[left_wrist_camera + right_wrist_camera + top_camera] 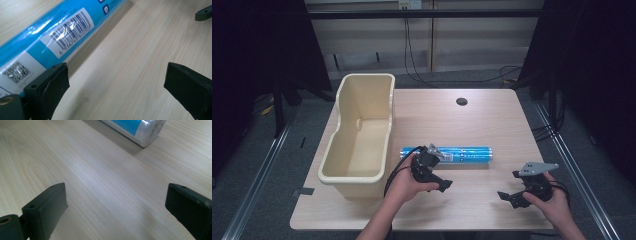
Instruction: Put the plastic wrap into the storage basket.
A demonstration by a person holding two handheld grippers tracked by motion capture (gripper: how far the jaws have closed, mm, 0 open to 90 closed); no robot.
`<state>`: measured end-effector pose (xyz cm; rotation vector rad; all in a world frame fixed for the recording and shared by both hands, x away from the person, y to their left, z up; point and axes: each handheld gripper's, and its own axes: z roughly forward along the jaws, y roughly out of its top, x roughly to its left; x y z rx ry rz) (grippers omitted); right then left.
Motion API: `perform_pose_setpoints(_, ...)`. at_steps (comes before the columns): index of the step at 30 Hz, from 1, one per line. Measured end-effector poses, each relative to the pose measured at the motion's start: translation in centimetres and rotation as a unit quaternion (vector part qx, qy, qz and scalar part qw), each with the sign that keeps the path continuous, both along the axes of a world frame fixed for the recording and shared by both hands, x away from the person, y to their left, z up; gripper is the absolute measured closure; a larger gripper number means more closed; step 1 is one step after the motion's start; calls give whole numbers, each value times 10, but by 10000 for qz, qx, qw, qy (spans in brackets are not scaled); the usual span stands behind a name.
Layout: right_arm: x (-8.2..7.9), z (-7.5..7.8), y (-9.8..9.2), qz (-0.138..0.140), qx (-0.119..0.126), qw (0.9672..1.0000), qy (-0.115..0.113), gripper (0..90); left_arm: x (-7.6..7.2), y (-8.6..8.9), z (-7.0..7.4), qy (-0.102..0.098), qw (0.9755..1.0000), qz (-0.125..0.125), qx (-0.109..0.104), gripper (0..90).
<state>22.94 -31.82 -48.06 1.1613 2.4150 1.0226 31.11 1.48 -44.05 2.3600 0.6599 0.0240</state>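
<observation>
Roll [47,37] just beside left gripper [116,86]

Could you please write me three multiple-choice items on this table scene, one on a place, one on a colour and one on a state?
1. Where does the blue roll lie?
A. inside the tub
B. on the table, right of the tub
C. on the floor

2. What colour is the tub?
A. cream
B. red
C. black

3. How do the jaws of the left claw stand?
A. shut on the roll
B. shut on nothing
C. open, with bare table between them

Answers:
1 B, since the high view shows the roll flat on the table beside the tub.
2 A, since its walls are pale cream.
3 C, since the left gripper view shows wood between the spread jaws, the roll off to one side.
</observation>
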Motion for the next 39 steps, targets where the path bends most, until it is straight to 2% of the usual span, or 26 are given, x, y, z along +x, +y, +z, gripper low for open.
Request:
perform_pose_setpoints(5,-1,1,1,33,12,10000,0,37,8,-6,7,-81,9999,-28,71,52)
perform_pose_setpoints(6,-1,2,0,26,32,10000,6,37,14,-9,10,-39,10000,-27,71,52)
perform_pose_setpoints(10,-1,2,-1,-41,100,9999,14,37,23,-16,16,-102,9998,-97,149,52)
perform_pose_setpoints(13,0,1,-1,2,93,10000,0,37,30,-22,19,-154,9998,-85,119,52)
perform_pose_setpoints(17,0,1,0,13,111,9999,11,38,38,-28,19,-83,9998,-111,138,48)
perform_pose_setpoints(18,-1,2,0,33,114,9999,6,38,44,-31,17,-83,9996,-117,229,48)
perform_pose_setpoints(21,-1,2,1,49,124,9999,15,38,48,-34,13,-39,9997,-95,239,48)
perform_pose_setpoints(23,-1,2,1,59,143,9999,-2,38,53,-37,11,-90,9996,-152,242,49)
perform_pose_setpoints(26,-1,2,1,78,138,9999,15,38,61,-40,5,-106,9994,-90,305,48)
perform_pose_setpoints(28,-1,2,1,76,135,9999,23,38,64,-41,2,-97,9995,-86,272,48)
perform_pose_setpoints(29,-1,2,1,82,138,9999,17,38,66,-40,0,-35,9994,-75,343,48)
perform_pose_setpoints(35,0,2,0,69,146,9999,24,39,69,-41,-7,-76,9990,-42,430,33)
perform_pose_setpoints(36,0,3,-1,66,174,9998,21,39,71,-42,-10,-85,9986,-44,529,34)
perform_pose_setpoints(37,0,3,-1,59,160,9999,10,39,72,-42,-11,-32,9980,-46,628,34)
perform_pose_setpoints(39,0,2,-1,68,179,9998,19,39,73,-43,-14,40,9982,-35,598,34)
